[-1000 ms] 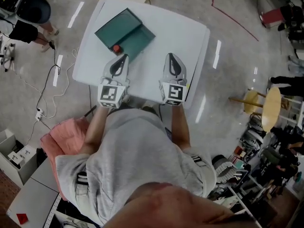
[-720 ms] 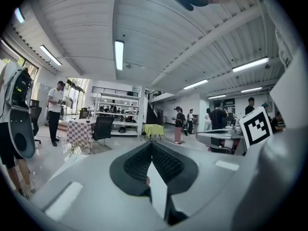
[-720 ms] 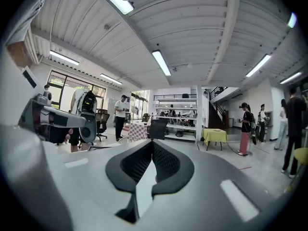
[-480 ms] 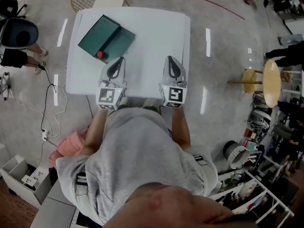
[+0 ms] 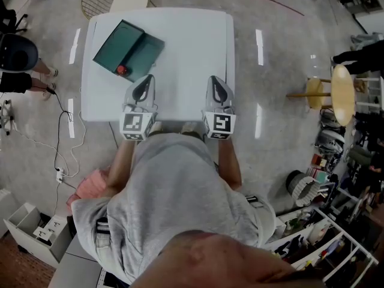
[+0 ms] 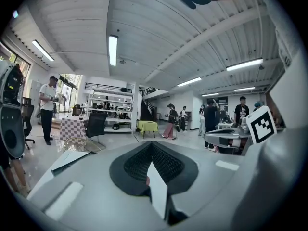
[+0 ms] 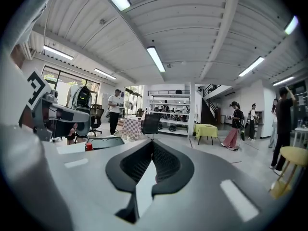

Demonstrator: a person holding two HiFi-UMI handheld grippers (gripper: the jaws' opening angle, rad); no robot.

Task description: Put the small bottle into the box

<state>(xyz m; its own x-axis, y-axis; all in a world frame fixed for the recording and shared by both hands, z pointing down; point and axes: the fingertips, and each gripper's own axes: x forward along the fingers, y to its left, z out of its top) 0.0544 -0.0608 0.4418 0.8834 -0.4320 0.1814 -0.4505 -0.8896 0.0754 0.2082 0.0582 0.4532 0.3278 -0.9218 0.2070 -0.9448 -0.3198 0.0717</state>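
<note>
White tabletop (image 5: 192, 35) is filling the middle of the head view, and the person in a grey shirt (image 5: 174, 191) is standing at its near edge. A dark green box (image 5: 135, 44) is lying open on the table's far left part. The small bottle (image 5: 122, 70), showing a red cap, is sitting at the box's near edge; whether it is inside or just touching the outside cannot be told from here. The left gripper (image 5: 148, 77) and the right gripper (image 5: 215, 78) are hovering side by side over the near half of the table, both pointing away from the person, the left one's tips near the bottle but apart from it. A round wooden stool (image 5: 343, 95) is standing on the floor well off to the right.

Looking along the left gripper (image 6: 152, 144), its jaws are meeting at the tips, clenched with nothing between them.

Looking along the right gripper (image 7: 153, 142), its jaws are likewise pressing together on nothing. Beyond them to the left, the box (image 7: 108, 141) is lying low on the table with the bottle (image 7: 88, 146) standing at its left end, and the left gripper (image 7: 57, 119) is showing further left.
</note>
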